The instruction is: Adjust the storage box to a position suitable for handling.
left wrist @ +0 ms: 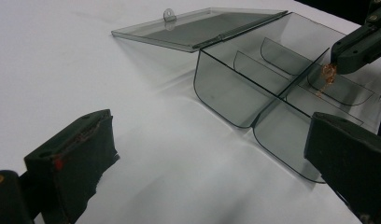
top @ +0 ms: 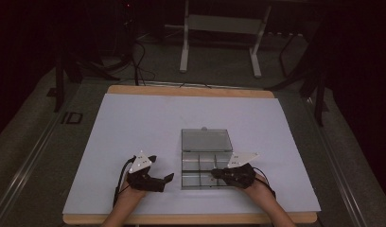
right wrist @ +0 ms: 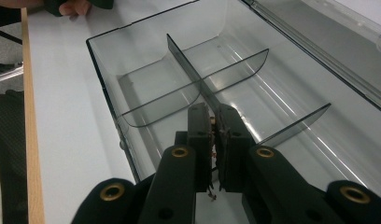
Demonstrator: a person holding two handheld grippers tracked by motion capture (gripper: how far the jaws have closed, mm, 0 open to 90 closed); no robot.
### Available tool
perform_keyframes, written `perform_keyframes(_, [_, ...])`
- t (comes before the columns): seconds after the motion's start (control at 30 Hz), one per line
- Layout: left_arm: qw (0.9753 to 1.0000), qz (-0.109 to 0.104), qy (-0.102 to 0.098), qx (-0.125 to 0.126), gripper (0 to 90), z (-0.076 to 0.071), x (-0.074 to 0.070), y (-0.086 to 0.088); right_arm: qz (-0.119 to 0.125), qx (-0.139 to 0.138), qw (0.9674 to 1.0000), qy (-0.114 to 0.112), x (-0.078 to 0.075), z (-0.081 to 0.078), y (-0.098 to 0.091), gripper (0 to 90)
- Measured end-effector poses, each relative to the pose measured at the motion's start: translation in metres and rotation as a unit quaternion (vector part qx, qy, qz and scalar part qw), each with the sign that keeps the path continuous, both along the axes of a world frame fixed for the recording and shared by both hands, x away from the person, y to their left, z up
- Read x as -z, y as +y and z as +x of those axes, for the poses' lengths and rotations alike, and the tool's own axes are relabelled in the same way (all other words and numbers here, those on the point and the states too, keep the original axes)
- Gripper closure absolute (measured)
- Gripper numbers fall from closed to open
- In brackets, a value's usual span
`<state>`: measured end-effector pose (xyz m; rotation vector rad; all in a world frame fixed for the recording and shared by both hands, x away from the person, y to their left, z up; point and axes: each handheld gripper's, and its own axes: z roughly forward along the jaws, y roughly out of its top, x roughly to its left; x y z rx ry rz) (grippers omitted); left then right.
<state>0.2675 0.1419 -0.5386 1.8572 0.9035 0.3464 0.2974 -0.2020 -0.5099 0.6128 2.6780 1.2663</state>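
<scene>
While its jaws pinch a thin copper-coloured chain [left wrist: 327, 79], the right gripper [top: 215, 173] hangs over a near compartment of the open smoky plastic box [top: 204, 163]; release remains. Beside the box, the left gripper [top: 160, 169] rests open, empty.

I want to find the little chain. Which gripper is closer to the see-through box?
Right. The right gripper reaches inside the clear box, pinching a small chain. The left gripper sits open on the white sheet beside it.
</scene>
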Motion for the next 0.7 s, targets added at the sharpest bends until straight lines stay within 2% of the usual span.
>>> perform_keyframes(0.3, [1.0,0.001,-0.001,0.0,2.7,-0.0002,0.0,-0.0002,0.001,-0.001,1.0,0.002,-0.0005,0.0005,-0.0003,84.8])
perform_keyframes(0.7, [1.0,0.001,-0.001,0.0,2.7,-0.0003,0.0,-0.0002,0.019,0.011,0.9997,0.002,-0.008,0.0007,-0.0073,75.6])
